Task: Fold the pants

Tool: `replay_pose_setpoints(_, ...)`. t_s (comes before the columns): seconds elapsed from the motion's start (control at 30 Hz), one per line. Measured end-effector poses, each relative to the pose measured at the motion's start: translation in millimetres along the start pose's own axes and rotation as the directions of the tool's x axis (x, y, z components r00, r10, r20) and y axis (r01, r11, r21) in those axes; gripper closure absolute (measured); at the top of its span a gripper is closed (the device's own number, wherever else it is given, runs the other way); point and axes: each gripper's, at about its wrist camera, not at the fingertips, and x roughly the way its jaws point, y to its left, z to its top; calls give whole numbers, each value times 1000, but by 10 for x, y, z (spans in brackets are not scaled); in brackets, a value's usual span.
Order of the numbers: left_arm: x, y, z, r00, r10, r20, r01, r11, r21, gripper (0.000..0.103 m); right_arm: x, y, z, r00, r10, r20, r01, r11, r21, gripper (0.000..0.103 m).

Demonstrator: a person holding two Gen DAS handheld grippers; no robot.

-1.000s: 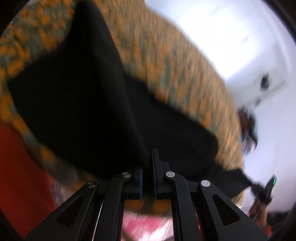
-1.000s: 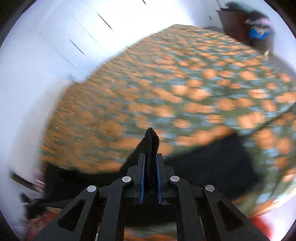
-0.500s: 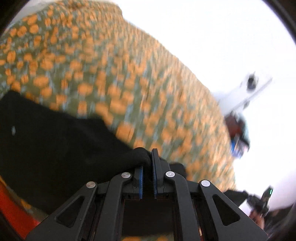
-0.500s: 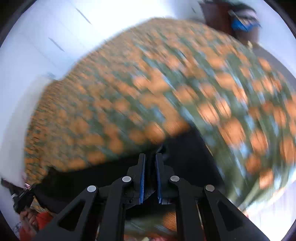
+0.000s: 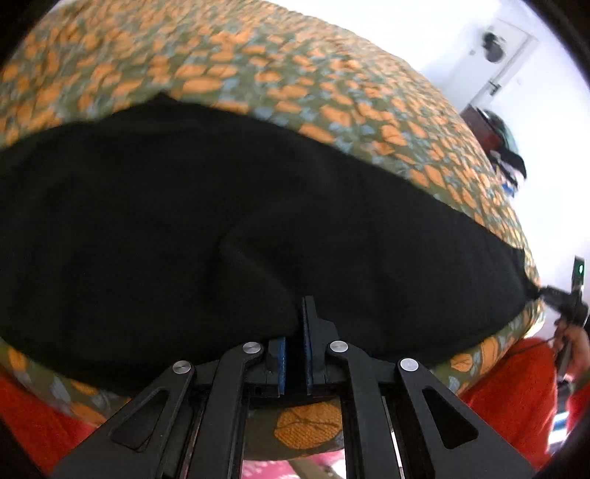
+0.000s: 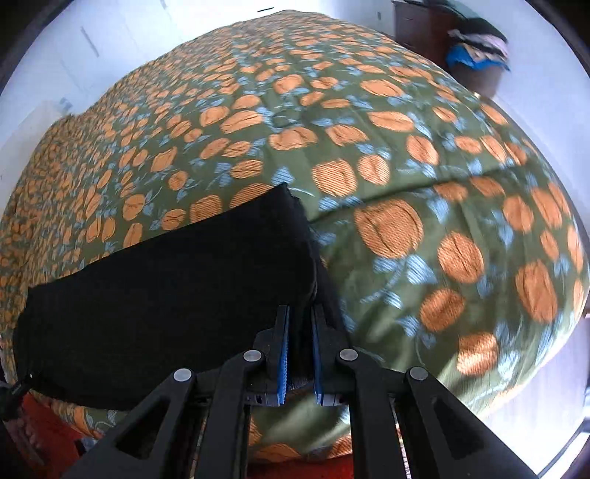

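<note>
Right wrist: black pants, flat band across patterned bedspread

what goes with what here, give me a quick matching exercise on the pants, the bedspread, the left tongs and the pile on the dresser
Things:
1. pants
2. bedspread
3. left tongs
4. clothes pile

States or places:
A. green with orange and blue print
B. far corner, on the dark dresser
C. black, laid along the near bed edge
D. shut on black cloth

Pairs: 1-C, 2-A, 3-D, 4-B
</note>
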Motion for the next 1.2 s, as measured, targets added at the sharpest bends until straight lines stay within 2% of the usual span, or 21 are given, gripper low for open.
replay_pose_setpoints(0.17, 37, 56, -11, 1000, -4, -25, 4, 999, -36, 97, 14, 25, -9, 999, -31, -8, 31, 999, -34, 92)
replay_pose_setpoints(0.37, -209, 16, -36, 1000, -11, 16, 11, 1000, -17, 98, 45, -22, 10, 1000, -26, 2, 26, 1000, -5, 92)
replay_pose_setpoints(0.67, -172, 0, -149, 999, 9, -50, -10, 1000, -13, 98, 55, -40, -3, 999, -35, 0, 35, 999, 12, 92)
replay_pose_setpoints(0.9, -78, -56, -250, 992, 56, -109, -52, 998, 35, 98, 83, -47, -10, 999, -50, -10, 50, 999, 13, 92)
replay_pose_setpoints(1.2, -65, -113, -247, 989, 76, -130, -69, 996, 59, 99, 92, -10, -7, 997, -74, -10, 74, 997, -4, 92)
